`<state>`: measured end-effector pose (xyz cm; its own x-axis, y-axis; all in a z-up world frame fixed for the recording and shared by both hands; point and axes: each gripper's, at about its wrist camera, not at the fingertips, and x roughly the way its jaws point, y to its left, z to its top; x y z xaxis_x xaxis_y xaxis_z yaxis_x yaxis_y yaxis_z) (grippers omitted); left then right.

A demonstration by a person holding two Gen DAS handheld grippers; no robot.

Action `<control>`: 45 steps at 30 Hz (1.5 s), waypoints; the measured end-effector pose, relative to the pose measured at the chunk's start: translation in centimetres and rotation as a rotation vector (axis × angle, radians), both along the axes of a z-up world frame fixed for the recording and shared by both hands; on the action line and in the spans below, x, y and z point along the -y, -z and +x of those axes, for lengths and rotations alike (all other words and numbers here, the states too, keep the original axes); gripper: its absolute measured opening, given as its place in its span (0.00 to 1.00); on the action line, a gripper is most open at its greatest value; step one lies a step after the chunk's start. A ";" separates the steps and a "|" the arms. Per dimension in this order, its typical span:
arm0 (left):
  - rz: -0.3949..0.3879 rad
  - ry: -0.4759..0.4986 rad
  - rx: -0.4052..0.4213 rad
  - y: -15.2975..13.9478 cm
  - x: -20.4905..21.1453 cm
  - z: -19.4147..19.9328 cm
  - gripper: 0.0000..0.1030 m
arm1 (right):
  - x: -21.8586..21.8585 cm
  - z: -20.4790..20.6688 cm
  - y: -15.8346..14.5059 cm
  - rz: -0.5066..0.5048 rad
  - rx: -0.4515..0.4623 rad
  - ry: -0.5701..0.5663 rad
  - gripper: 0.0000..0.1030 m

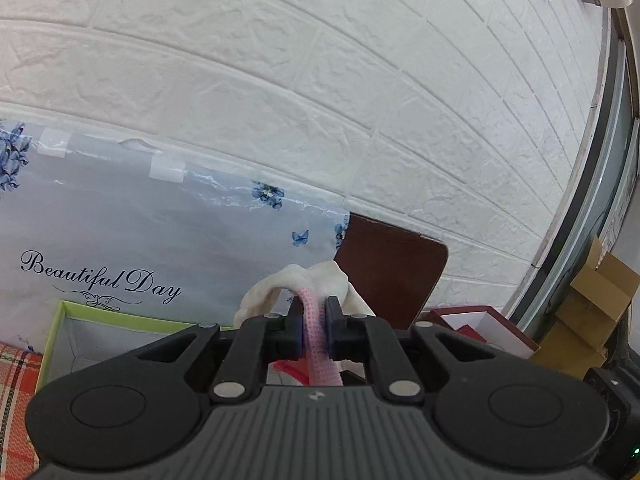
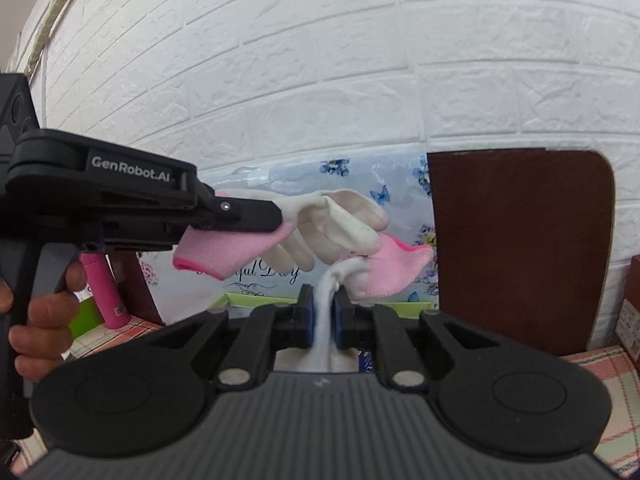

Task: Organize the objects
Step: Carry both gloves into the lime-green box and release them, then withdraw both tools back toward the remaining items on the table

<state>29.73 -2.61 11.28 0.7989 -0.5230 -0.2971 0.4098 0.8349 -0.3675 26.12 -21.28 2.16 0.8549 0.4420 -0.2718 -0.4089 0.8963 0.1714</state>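
Observation:
Two white work gloves with pink knitted cuffs hang in the air between my grippers. In the left wrist view my left gripper (image 1: 314,304) is shut on one pink cuff (image 1: 320,344), with the white glove fingers (image 1: 320,276) bunched beyond it. In the right wrist view my right gripper (image 2: 322,292) is shut on a white part of the second glove (image 2: 352,272), whose pink cuff (image 2: 396,268) sticks out to the right. The left gripper (image 2: 276,216) reaches in from the left, holding the first glove (image 2: 340,216). A hand (image 2: 44,320) grips its handle.
An open green-rimmed box (image 1: 56,336) lies on the checked tablecloth (image 1: 16,384) below the gloves. A brown board (image 2: 520,240) leans on the white brick wall. A red and white box (image 1: 492,328), cardboard boxes (image 1: 592,312) and a pink bottle (image 2: 106,292) stand around.

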 end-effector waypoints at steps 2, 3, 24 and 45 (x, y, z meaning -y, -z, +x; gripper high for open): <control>0.020 -0.009 -0.022 1.2 0.2 1.6 0.09 | -0.4 2.0 1.3 -0.030 -0.014 0.008 0.12; 0.036 -0.016 -0.029 1.9 0.3 2.2 0.10 | -0.5 3.0 2.0 -0.053 -0.028 0.014 0.12; 0.137 -0.116 -0.044 2.8 -2.0 -2.6 0.79 | -0.8 -1.9 0.7 -0.251 0.035 0.117 1.00; 0.221 -0.215 -0.153 6.9 -3.0 -20.1 0.86 | 2.4 -19.3 0.9 -0.197 -0.074 0.144 1.00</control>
<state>9.66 0.39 4.42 0.8213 -0.2573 -0.5091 0.1703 0.9624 -0.2116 6.83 -23.67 1.22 0.8799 0.2493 -0.4046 -0.2672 0.9636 0.0126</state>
